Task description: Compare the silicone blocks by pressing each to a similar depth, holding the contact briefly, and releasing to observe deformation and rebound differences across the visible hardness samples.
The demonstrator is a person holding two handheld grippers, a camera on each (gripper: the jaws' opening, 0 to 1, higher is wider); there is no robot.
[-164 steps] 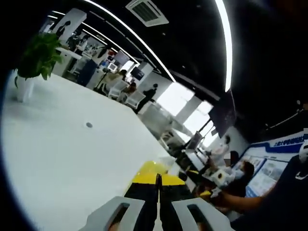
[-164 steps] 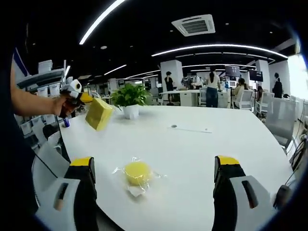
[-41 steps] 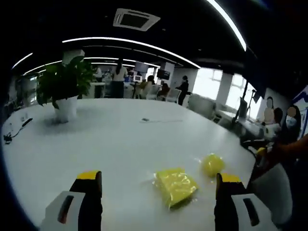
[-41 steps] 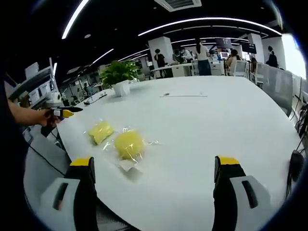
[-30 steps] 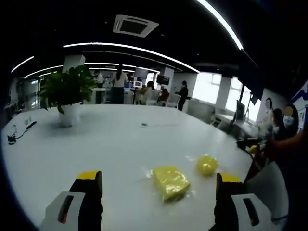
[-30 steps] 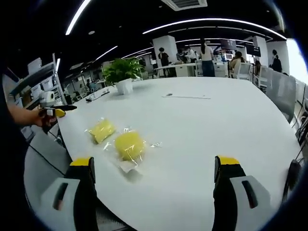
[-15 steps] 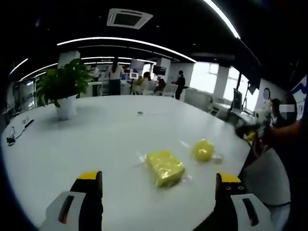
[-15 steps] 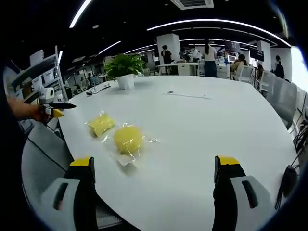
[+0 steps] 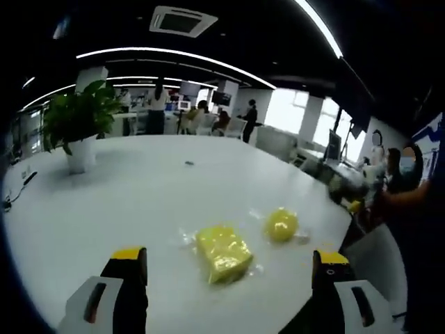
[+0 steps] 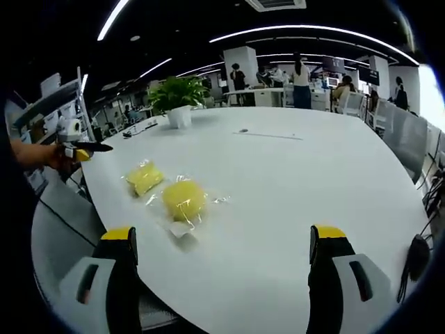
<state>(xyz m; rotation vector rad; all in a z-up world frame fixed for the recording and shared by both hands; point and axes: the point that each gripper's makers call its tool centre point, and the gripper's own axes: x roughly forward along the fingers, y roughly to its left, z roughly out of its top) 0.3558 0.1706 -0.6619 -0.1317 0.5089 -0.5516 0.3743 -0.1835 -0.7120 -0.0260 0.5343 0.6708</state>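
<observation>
Yellow silicone samples, a square block (image 9: 222, 252) and a round block (image 10: 183, 200), lie bagged near the white table (image 10: 292, 181) edge. Both my grippers (image 9: 228, 275) (image 10: 228, 263) hover spread wide, apparently touching neither; no press has started.

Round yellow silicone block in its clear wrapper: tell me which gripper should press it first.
Probably the right gripper. The round yellow silicone block lies nearest its open jaws; from the left gripper, the square yellow silicone block is nearer, the round one beyond it.

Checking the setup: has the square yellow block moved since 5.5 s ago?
Yes. The square yellow block, then held aloft, now lies on the white table beside the round block.
</observation>
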